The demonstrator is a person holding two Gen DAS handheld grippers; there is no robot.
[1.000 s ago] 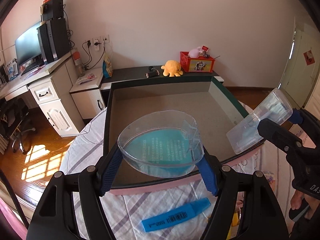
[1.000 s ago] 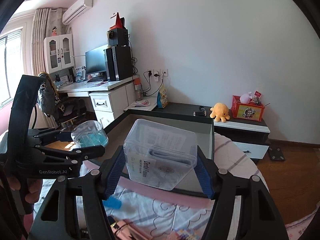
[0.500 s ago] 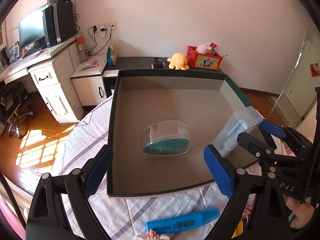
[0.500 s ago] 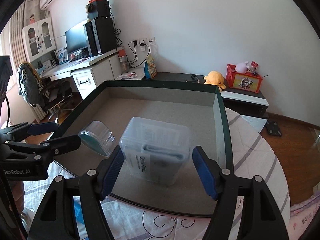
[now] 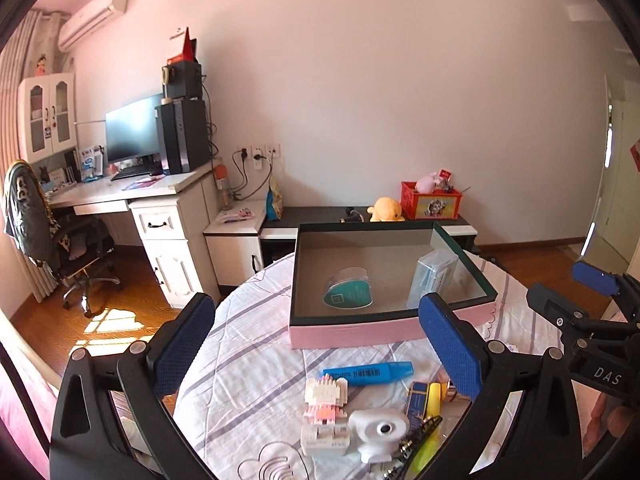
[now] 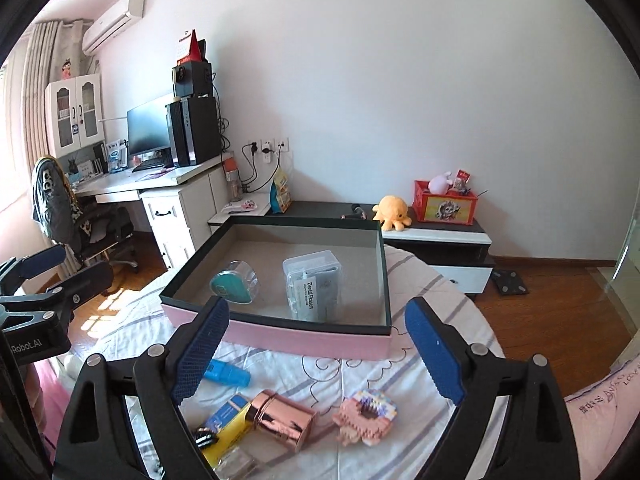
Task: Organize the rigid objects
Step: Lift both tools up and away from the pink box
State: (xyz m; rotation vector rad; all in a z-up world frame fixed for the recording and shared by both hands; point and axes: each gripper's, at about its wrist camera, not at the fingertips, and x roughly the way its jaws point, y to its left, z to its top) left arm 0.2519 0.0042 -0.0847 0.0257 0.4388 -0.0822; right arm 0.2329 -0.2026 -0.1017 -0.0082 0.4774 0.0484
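Grippers, L [image 5: 320, 344] & R [image 6: 316, 344], you've just opened wide, empty, since both containers sit in the box [image 6: 280, 336].

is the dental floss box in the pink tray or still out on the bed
In. The dental floss box stands on the floor of the pink tray, beside the round teal container.

Striped bedsheet [image 5: 256, 344] w/ pink box [image 5: 360, 330], blue highlighter [image 5: 368, 374], brick figure [image 5: 324, 398], copper tin [image 6: 282, 420]
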